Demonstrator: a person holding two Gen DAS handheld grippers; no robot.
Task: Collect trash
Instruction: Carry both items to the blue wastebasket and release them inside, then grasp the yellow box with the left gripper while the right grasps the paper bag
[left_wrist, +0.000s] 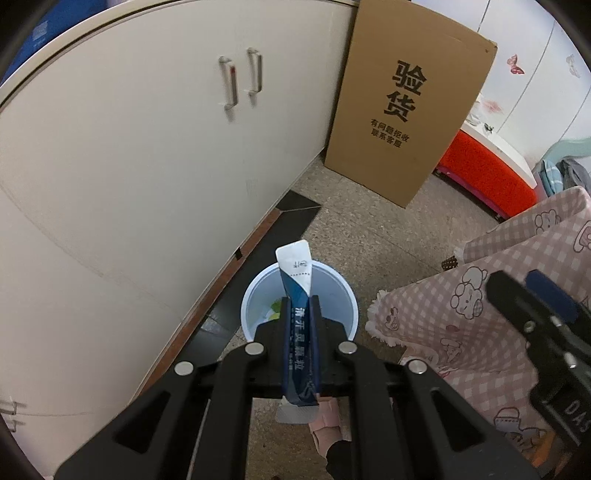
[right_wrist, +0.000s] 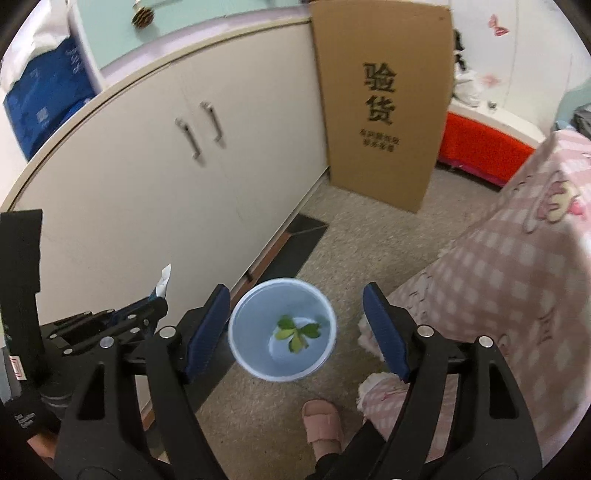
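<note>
My left gripper (left_wrist: 300, 301) is shut on a blue and white sachet (left_wrist: 297, 280), which stands upright between the fingers, right above a pale blue bin (left_wrist: 345, 295) on the floor. The bin (right_wrist: 243, 354) holds a few green leaves (right_wrist: 297, 332) in the right wrist view. My right gripper (right_wrist: 295, 310) is open and empty, hovering above the bin with a finger on each side. The left gripper (right_wrist: 157, 301) with the sachet's white tip (right_wrist: 164, 282) shows at the left of the right wrist view. The right gripper's finger (left_wrist: 550, 295) shows at the right of the left wrist view.
A white cabinet (left_wrist: 147, 166) with two door handles runs along the left. A tall cardboard box (left_wrist: 406, 110) leans at its far end. A pink checked cloth (left_wrist: 480, 314) hangs at the right. A pink slipper (right_wrist: 321, 424) is beside the bin. A red box (left_wrist: 487, 173) stands behind.
</note>
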